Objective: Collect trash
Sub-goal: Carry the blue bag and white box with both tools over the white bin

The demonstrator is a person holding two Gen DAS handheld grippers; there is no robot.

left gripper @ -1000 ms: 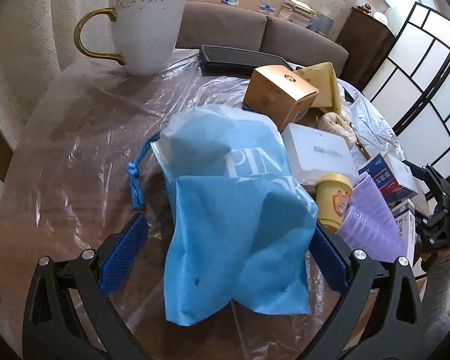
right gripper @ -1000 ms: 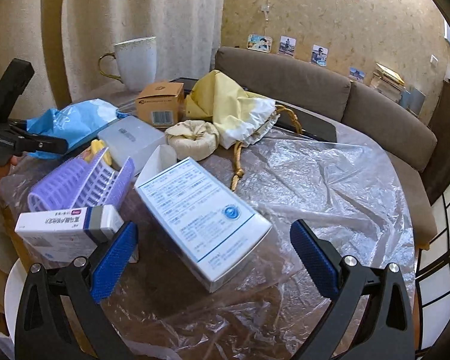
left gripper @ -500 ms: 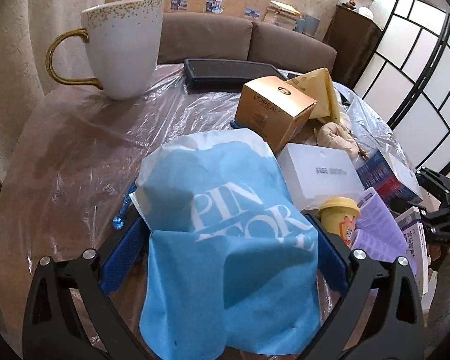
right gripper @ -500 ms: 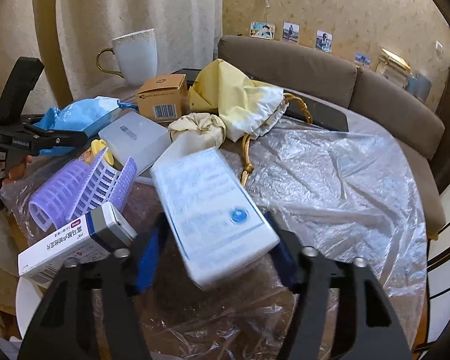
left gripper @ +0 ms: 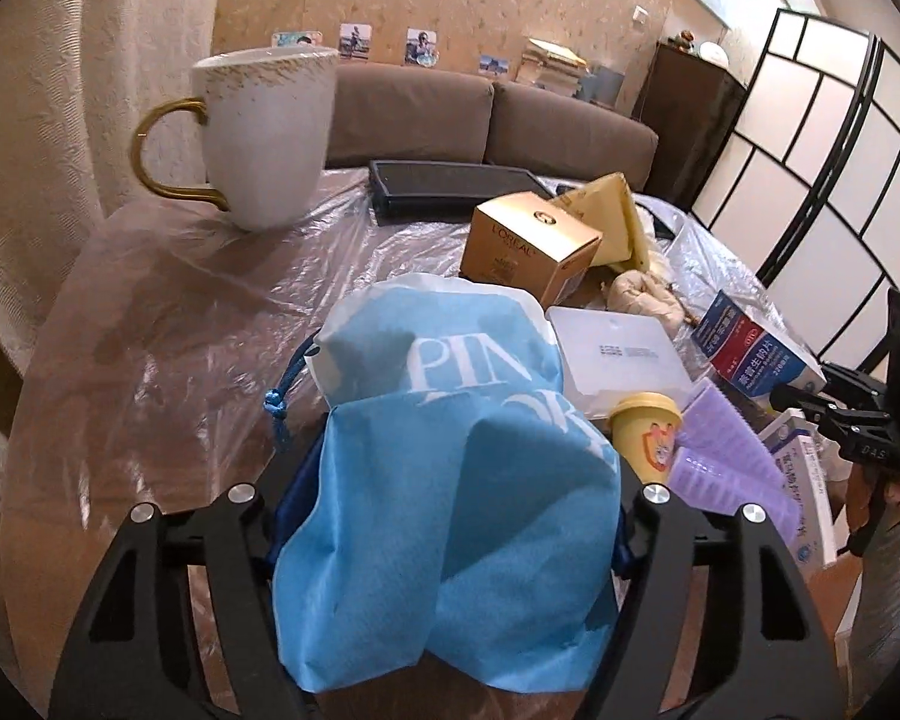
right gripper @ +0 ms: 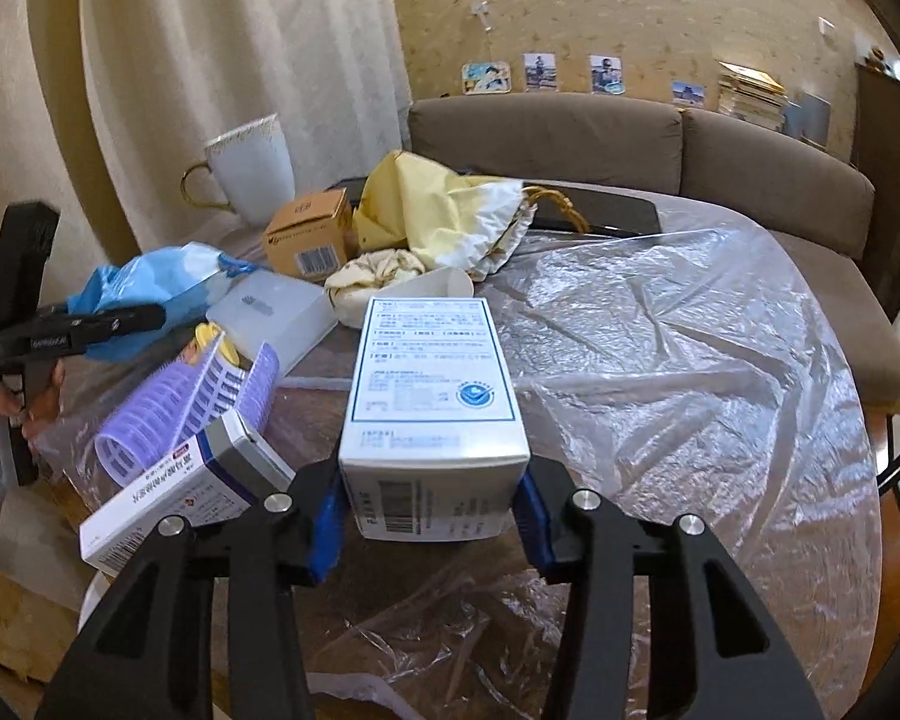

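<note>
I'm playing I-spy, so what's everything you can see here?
mug: 1, white and gold, table's far edge
blue bag: 1, blue, between left gripper's jaws
gold box: 1, gold, middle
flat box: 1, white, beside blue bag
hair rollers: purple, count unclear, near flat box
medicine boxes: 2, white; one held, one lying beside rollers
plastic sheet: 1, clear, over table
left gripper: black, closing on blue bag
right gripper: black, closing on a medicine box

We see a sky-blue fabric bag with white lettering (left gripper: 444,504), a gold-speckled white ceramic mug (left gripper: 264,132), a ribbed lilac plastic roller (right gripper: 180,414) and a gold cardboard carton (left gripper: 528,246).
</note>
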